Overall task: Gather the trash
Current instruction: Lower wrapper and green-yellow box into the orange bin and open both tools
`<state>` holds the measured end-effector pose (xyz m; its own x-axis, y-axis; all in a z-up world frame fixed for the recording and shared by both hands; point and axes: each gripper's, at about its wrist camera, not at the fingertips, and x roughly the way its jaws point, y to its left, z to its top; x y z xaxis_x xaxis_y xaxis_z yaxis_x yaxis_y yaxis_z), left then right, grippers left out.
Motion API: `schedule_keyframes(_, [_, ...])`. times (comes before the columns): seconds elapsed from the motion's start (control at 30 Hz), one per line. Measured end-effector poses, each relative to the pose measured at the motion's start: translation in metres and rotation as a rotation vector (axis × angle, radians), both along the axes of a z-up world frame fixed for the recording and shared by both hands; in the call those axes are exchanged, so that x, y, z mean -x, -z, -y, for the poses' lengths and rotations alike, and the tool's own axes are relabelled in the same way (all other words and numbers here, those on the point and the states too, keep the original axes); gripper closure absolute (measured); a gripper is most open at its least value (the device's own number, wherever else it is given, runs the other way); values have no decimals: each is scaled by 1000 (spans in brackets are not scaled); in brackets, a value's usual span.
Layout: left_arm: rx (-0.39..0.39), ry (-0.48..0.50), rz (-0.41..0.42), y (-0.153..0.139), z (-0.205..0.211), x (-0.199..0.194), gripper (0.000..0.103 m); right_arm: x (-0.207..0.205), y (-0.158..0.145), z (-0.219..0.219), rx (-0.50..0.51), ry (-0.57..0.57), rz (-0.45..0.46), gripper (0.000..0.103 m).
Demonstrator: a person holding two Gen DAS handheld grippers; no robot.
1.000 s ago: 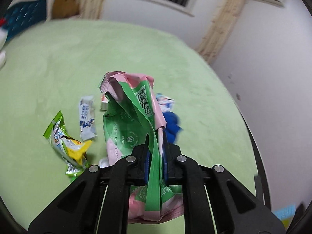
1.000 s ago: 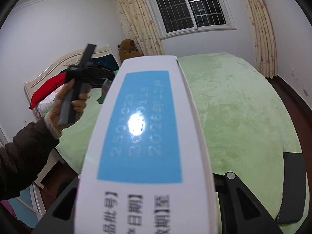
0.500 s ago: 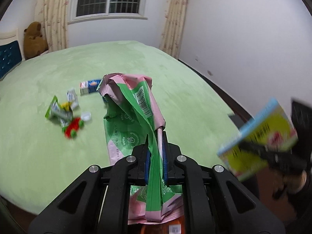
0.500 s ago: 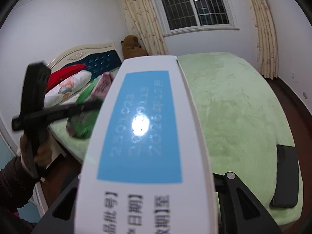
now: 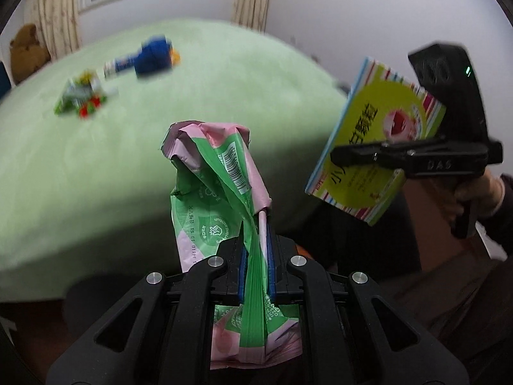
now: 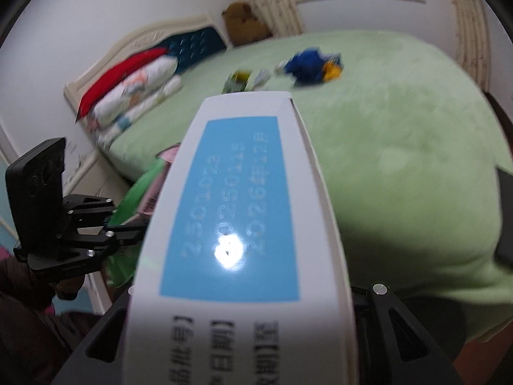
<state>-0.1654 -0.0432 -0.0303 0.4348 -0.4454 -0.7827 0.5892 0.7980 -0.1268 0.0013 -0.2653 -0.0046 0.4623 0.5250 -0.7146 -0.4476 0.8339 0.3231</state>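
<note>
My left gripper (image 5: pixel 256 235) is shut on a crumpled pink and green wrapper (image 5: pixel 221 173), held over the near edge of the green bed (image 5: pixel 160 122). To its right, my right gripper (image 5: pixel 340 157) is shut on a flat box with a yellow-green face (image 5: pixel 378 147). In the right wrist view that box shows a white side with a blue label (image 6: pixel 237 208) and hides the fingers. There the left gripper (image 6: pixel 128 229) and its wrapper (image 6: pixel 134 199) show at lower left. A blue wrapper (image 5: pixel 154 57) and small wrappers (image 5: pixel 81 96) lie far back on the bed.
Pillows and a red cover (image 6: pixel 138 89) lie at the headboard, a brown teddy bear (image 6: pixel 243 22) behind it. A black phone (image 6: pixel 505 211) rests at the bed's right edge. Dark floor lies below the bed's near edge. A sleeve and hand (image 5: pixel 481 199) hold the right gripper.
The left gripper swung its wrapper away from the trash pile, down to the bed's edge beside the right gripper. The right gripper dipped, so the bed's trash came into its view.
</note>
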Motion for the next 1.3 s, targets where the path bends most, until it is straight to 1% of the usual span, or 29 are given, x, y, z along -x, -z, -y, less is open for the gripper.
schedule_keyframes(0.13, [-56,10,-92,46,0,-7,94,1,42,-17,50,-33,-85,74])
schedule_keyframes(0.23, [-78,10,-168,80,2,-18,94,-5,85,-27,118,-33,-164,74])
schedule_keyframes(0.27, [-86,7,-197,92,3,-24,94,-5,95,-29,130,-34,-185,74])
schedule_keyframes(0.3, [-88,10,-220,100,4,-28,94,-8,111,-32,148,-38,-224,74])
schedule_keyframes(0.4, [-108,13,-302,129,10,-41,94,-8,137,-37,178,-53,-285,74])
schedule_keyframes(0.47, [-137,27,-349,144,16,-46,94,-7,148,-42,197,-65,-312,74])
schedule_keyframes(0.53, [-164,45,-380,155,21,-50,94,-7,157,-46,218,-80,-333,74])
schedule_keyframes(0.63, [-180,61,-398,161,23,-62,94,-7,164,-50,227,-92,-356,74])
schedule_keyframes(0.9, [-190,64,-448,169,20,-89,94,-13,176,-58,238,-104,-400,73])
schedule_keyframes(0.97, [-195,65,-455,168,25,-87,94,-15,180,-61,242,-108,-413,72])
schedule_keyframes(1.0, [-196,66,-462,169,29,-85,92,-18,181,-63,243,-109,-420,70])
schedule_keyframes(1.03, [-210,55,-469,170,30,-89,87,-21,185,-63,247,-111,-435,66])
schedule_keyframes(1.07, [-219,41,-477,170,29,-95,64,-23,187,-61,252,-104,-449,60])
schedule_keyframes(1.1, [-223,26,-474,167,28,-99,38,-24,189,-59,252,-88,-460,49])
schedule_keyframes(1.13, [-218,4,-453,164,25,-103,32,-24,188,-57,252,-81,-460,47])
schedule_keyframes(1.17, [-204,-4,-438,160,23,-106,31,-24,187,-56,252,-80,-460,47])
schedule_keyframes(1.2, [-198,-5,-430,157,22,-109,31,-23,183,-55,252,-77,-454,47])
schedule_keyframes(1.3, [-216,-4,-402,150,22,-111,31,-18,164,-49,245,-75,-419,47])
